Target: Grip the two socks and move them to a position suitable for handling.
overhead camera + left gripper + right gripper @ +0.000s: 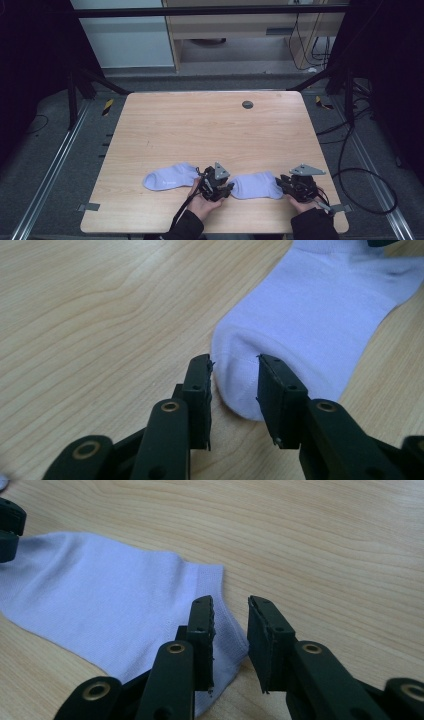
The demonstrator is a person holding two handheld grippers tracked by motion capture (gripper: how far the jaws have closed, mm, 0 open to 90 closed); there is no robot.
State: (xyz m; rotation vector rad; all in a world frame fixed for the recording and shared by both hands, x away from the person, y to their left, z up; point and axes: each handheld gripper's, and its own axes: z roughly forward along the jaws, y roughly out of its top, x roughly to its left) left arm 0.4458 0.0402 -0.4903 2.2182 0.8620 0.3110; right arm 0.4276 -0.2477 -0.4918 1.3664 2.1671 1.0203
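Two pale lilac socks lie flat near the front edge of the wooden table (210, 130). The right-hand sock (257, 185) stretches between my two grippers. My left gripper (231, 187) points right at its toe. In the left gripper view the rounded toe (240, 385) lies between the open jaws (235, 362), unpinched. My right gripper (280, 181) points left at the cuff end. In the right gripper view the cuff corner (220, 615) sits under and between the open jaws (231, 602). The other sock (170, 177) lies just left of my left hand.
A small dark round disc (247, 104) sits near the table's far edge. Black cables (360, 170) run over the floor to the right of the table. The left gripper's jaw tips (7, 527) show beyond the sock in the right gripper view.
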